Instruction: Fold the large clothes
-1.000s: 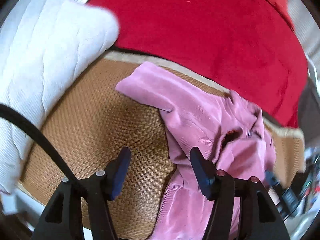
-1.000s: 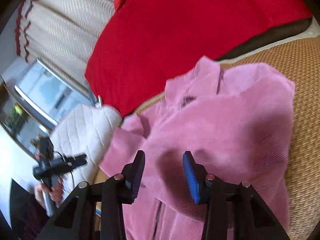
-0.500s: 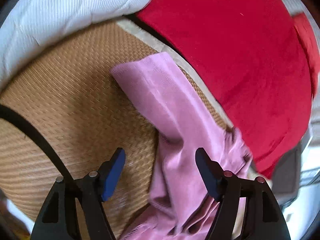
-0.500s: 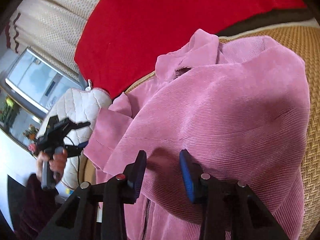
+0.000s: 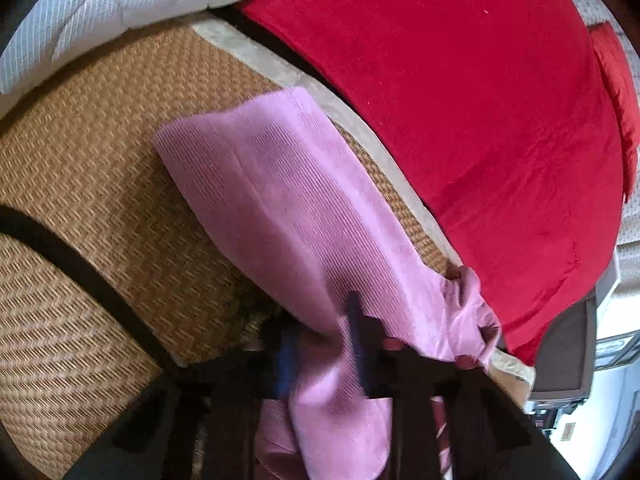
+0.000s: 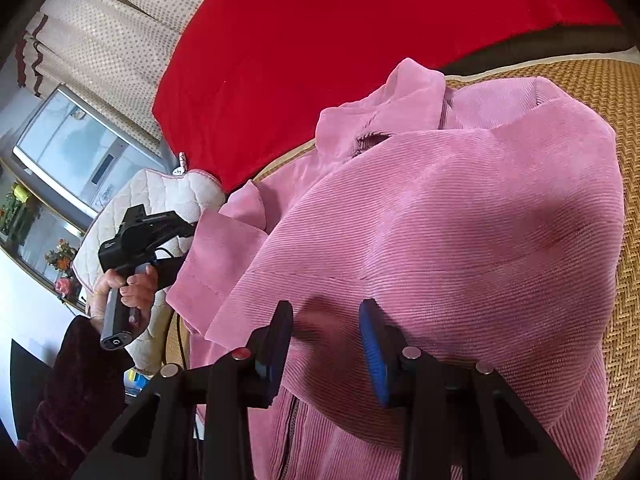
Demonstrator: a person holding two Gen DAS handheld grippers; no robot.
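Note:
A pink corduroy jacket (image 6: 460, 220) lies on a woven straw mat (image 6: 600, 80). Its right sleeve is folded across the body. Its left sleeve (image 5: 288, 208) stretches over the mat in the left wrist view. My left gripper (image 5: 320, 344) is closed on the base of that sleeve, the image blurred by motion. It also shows from the side in the right wrist view (image 6: 140, 236), at the sleeve's edge. My right gripper (image 6: 326, 332) is open just above the jacket's lower body, holding nothing.
A red blanket (image 5: 460, 92) covers the bed behind the mat. A white quilted cushion (image 5: 112, 4) lies at the mat's left end. A beige dotted curtain (image 6: 112, 40) and a television (image 6: 76, 160) stand beyond the bed.
My left gripper moved onto the sleeve and its jaws closed on the fabric. My right gripper stayed open over the jacket's body.

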